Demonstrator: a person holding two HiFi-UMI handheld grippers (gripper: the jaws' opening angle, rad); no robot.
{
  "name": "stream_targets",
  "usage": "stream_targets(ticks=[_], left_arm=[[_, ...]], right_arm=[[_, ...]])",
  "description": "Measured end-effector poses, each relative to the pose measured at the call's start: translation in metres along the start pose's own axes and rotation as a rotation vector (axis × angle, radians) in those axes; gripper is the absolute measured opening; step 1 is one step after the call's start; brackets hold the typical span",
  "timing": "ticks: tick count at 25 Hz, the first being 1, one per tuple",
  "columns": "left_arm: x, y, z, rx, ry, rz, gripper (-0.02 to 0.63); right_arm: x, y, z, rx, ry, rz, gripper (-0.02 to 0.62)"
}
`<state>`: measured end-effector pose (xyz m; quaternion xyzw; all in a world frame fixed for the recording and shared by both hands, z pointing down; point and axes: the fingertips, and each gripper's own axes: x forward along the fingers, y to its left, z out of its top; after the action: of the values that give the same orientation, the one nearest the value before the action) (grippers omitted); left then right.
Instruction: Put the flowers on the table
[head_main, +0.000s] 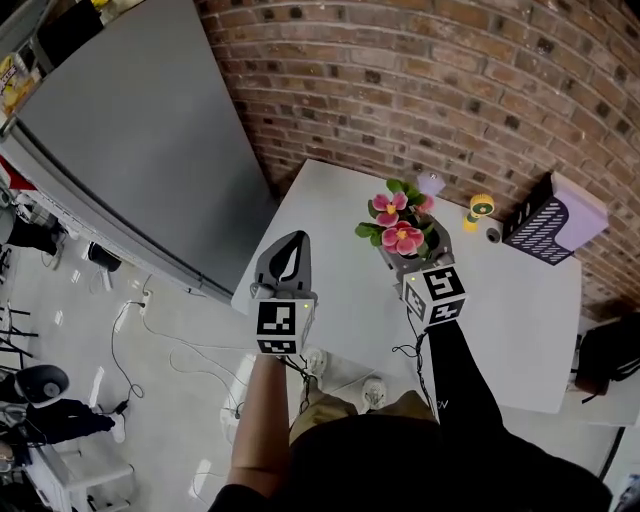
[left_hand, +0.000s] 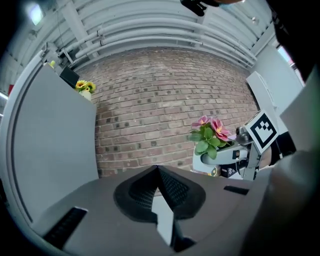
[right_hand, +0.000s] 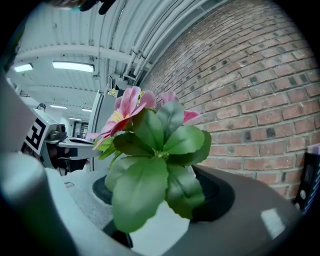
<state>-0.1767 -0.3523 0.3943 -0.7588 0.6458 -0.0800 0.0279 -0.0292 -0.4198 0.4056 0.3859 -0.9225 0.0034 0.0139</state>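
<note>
- Pink flowers (head_main: 398, 222) with broad green leaves stand upright over the far half of the white table (head_main: 330, 230), held from the table's near side by the right gripper (head_main: 402, 258).
- Its jaws are clamped on the base of the flowers. In the right gripper view the leaves rise straight out from between them and hide the exact contact.
- No view shows whether the base touches the table top or hangs just above it.
- The left gripper (head_main: 289, 245) hovers at the table's near left edge, jaws pressed together with nothing between them. It stands apart from the flowers.
- Also on the table, beyond the flowers towards the brick wall (head_main: 450, 90), are a small yellow object (head_main: 481, 210) and a dark perforated basket (head_main: 540, 232).
- Likely risks from here:
  - Letting go while the base is above the table or tilted would probably tip the flowers over, since the heavy leaves sit well above the grip.
  - Opening the jaws unevenly could drag the base sideways.
  - Setting down further towards the wall could knock the yellow object.
  - Leaves caught in a jaw could pull the flowers back on withdrawal.
</note>
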Motion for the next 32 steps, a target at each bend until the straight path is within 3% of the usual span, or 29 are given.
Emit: stream_targets(ticks=[5,12,26,32], left_arm=[[0.035,0.031,-0.022,0.008,0.039,-0.084,0.008],[0.071,0.071,-0.036,0.014,0.016,-0.181,0.008],[0.093,0.122,-0.101,-0.009,0.120,-0.274,0.008],[0.094,0.122,-0.107,-0.017,0.099,-0.317,0.008]], right_arm=[[0.044,0.006,-0.016,0.019,0.033,-0.036,0.341],[0.100,0.024,-0.056,0.064,0.090,-0.076,0.341],[0.171,0.058,-0.171,0.168,0.288,-0.112,0.341],[0.184,0.068,-0.219,0.200,0.373,-0.113,0.341]])
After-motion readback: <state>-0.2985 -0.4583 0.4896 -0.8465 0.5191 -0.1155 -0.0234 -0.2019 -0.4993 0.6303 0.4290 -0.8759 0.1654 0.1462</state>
